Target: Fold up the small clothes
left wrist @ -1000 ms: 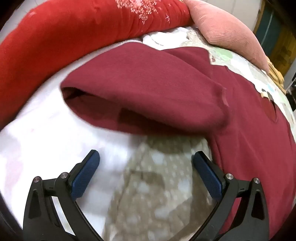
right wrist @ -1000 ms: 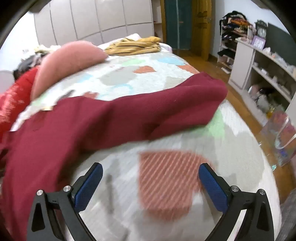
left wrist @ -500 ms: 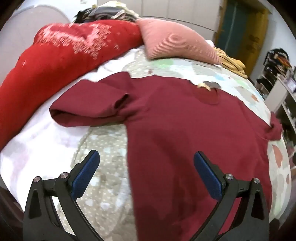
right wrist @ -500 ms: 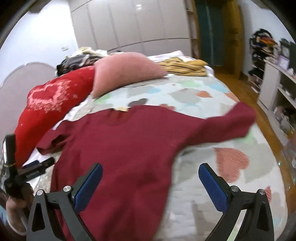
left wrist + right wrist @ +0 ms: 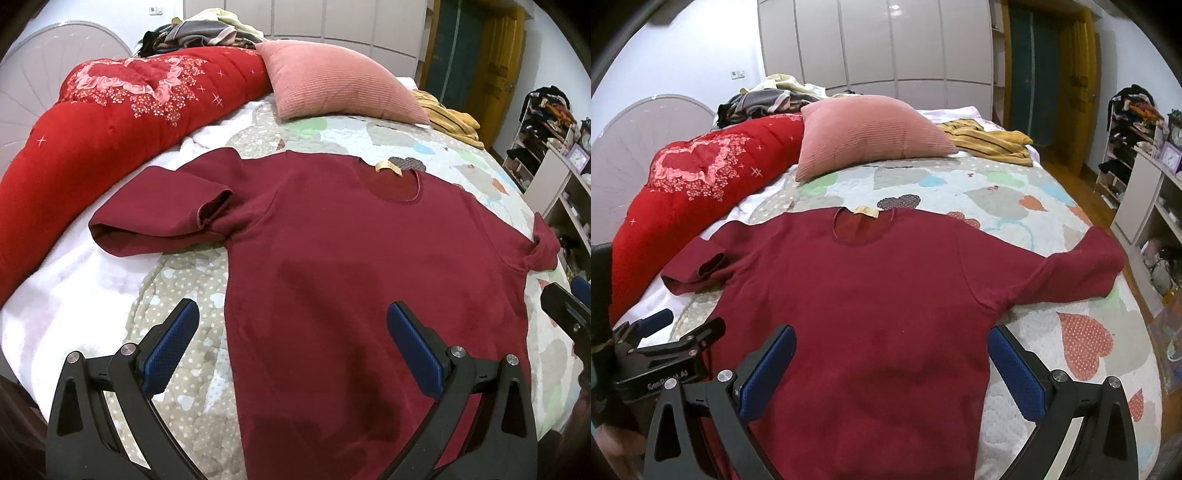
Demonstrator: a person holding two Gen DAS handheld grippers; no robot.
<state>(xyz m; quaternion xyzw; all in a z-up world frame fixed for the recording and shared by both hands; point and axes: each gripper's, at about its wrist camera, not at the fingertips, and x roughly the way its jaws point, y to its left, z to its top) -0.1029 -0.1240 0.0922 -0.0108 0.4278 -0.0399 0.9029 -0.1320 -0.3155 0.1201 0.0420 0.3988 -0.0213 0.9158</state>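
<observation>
A dark red long-sleeved sweater (image 5: 351, 258) lies flat on the bed, neck with a tan label away from me; it also shows in the right wrist view (image 5: 871, 295). Its left sleeve (image 5: 162, 225) is folded back on itself. Its right sleeve (image 5: 1078, 269) stretches out toward the bed's right edge. My left gripper (image 5: 291, 347) is open and empty, above the sweater's lower left hem. My right gripper (image 5: 890, 369) is open and empty, above the sweater's lower body. The left gripper also shows at the left edge of the right wrist view (image 5: 665, 339).
A red quilt (image 5: 92, 133) lies along the bed's left side. A pink cushion (image 5: 332, 85) and a yellow striped garment (image 5: 990, 142) lie at the far end. A pile of clothes (image 5: 768, 98) sits behind the quilt. Shelves (image 5: 1145, 177) stand right of the bed.
Both grippers have pulled back from the sleeves toward the near edge of the bed. The sleeves now lie where they were left, and the whole sweater is in view.
</observation>
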